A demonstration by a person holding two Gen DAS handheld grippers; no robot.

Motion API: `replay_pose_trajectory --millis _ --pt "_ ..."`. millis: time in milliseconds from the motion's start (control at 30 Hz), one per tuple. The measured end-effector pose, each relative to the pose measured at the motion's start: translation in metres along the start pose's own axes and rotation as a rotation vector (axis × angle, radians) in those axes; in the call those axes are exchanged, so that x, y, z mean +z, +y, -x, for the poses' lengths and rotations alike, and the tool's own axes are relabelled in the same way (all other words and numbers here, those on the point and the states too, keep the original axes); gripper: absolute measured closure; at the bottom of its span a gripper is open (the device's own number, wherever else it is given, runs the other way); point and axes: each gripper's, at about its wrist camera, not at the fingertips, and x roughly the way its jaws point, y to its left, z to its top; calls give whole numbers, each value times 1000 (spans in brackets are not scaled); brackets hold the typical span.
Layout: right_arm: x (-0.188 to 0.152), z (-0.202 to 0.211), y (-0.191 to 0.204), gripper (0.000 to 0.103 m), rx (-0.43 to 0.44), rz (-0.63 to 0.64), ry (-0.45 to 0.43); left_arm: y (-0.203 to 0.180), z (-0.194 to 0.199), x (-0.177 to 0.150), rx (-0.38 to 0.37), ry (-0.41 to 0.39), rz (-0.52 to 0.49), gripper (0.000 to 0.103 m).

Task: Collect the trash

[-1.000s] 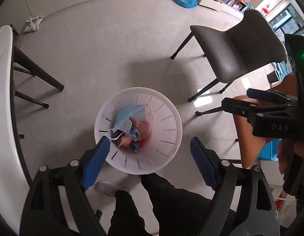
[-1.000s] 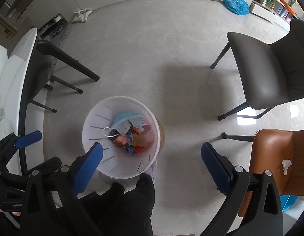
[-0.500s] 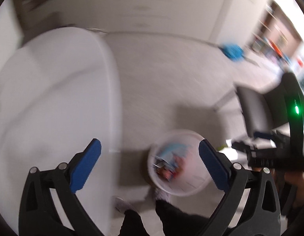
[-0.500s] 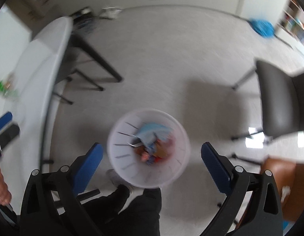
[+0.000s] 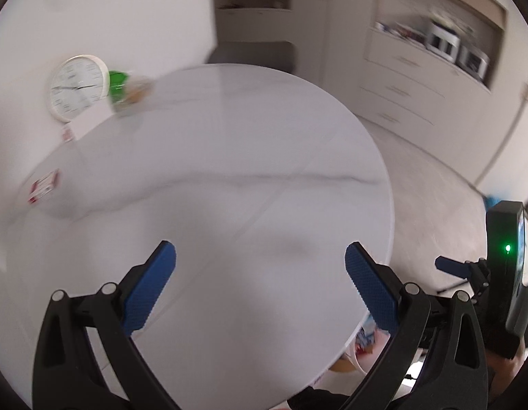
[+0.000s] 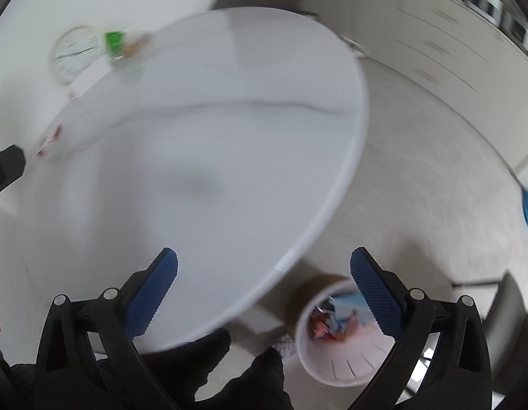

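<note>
Trash bin [image 6: 335,348] now at frame edge; table [image 5: 229,177] fills views.

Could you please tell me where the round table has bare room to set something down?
The white round table is bare across its middle and near edge. Only the far left is occupied: a clock, a green-capped item and a small red-and-white packet.

We can read no text, brand or number in either view. The clock [image 5: 76,88] at the upper left and the small red-and-white card [image 5: 43,185] at the left edge bear marks too blurred to make out.
</note>
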Motion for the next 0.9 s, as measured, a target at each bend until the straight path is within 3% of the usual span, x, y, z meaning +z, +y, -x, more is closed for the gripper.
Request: replay_pose_trajectory --millis 233,600,900 --pt "28 9 43 3 14 99 -35 45 13 14 23 -23 98 8" --pt "47 6 62 3 -27 76 -17 73 3 30 25 10 121 8" --pt "93 67 93 3 -9 144 -174 93 29 67 93 -36 137 8"
